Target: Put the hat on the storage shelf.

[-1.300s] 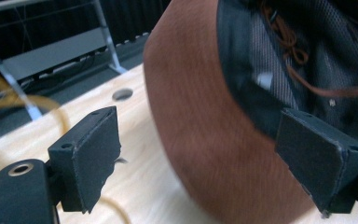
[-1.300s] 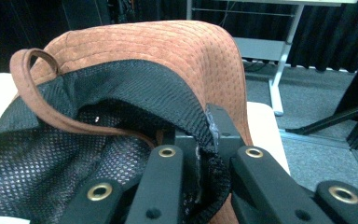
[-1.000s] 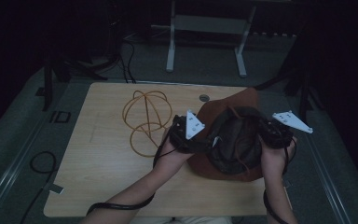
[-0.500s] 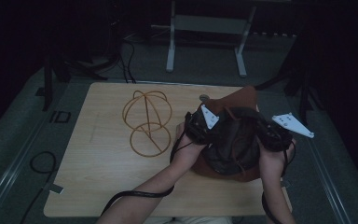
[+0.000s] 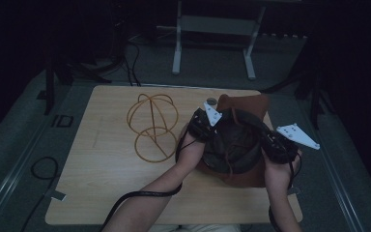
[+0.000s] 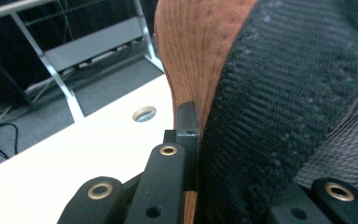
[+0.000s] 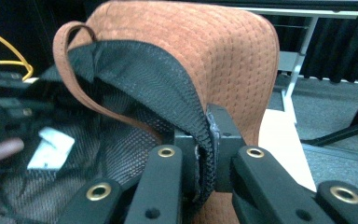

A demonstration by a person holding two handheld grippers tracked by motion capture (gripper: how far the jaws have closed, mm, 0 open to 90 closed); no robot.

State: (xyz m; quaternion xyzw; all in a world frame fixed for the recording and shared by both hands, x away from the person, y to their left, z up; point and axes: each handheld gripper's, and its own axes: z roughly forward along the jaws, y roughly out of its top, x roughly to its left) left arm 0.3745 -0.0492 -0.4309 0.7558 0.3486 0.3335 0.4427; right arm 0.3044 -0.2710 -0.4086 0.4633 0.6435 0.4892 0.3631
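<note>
A brown hat [image 5: 244,104] with black mesh lining lies crown down on the wooden table [image 5: 101,169]. My left gripper [image 5: 216,131] is at the hat's left rim. Its jaws have just been closing and now pinch the rim. In the left gripper view, the hat's [image 6: 284,93] black fabric fills the gap of my left gripper [image 6: 228,149]. My right gripper [image 5: 262,141] holds the opposite rim. In the right gripper view, my right gripper [image 7: 205,140] is shut on the hat's [image 7: 191,46] black-lined edge. A white label [image 7: 51,147] shows inside.
A yellow wire stand [image 5: 152,126] rests on the table left of the hat. A round metal grommet [image 5: 211,101] sits near the far edge, behind the hat. A grey metal frame [image 5: 212,38] stands on the floor beyond, and a cable [image 5: 41,166] lies at the left.
My left gripper has moved right, from beside the hat onto its left rim, and has shut on it. The right gripper has kept still on the other rim.
</note>
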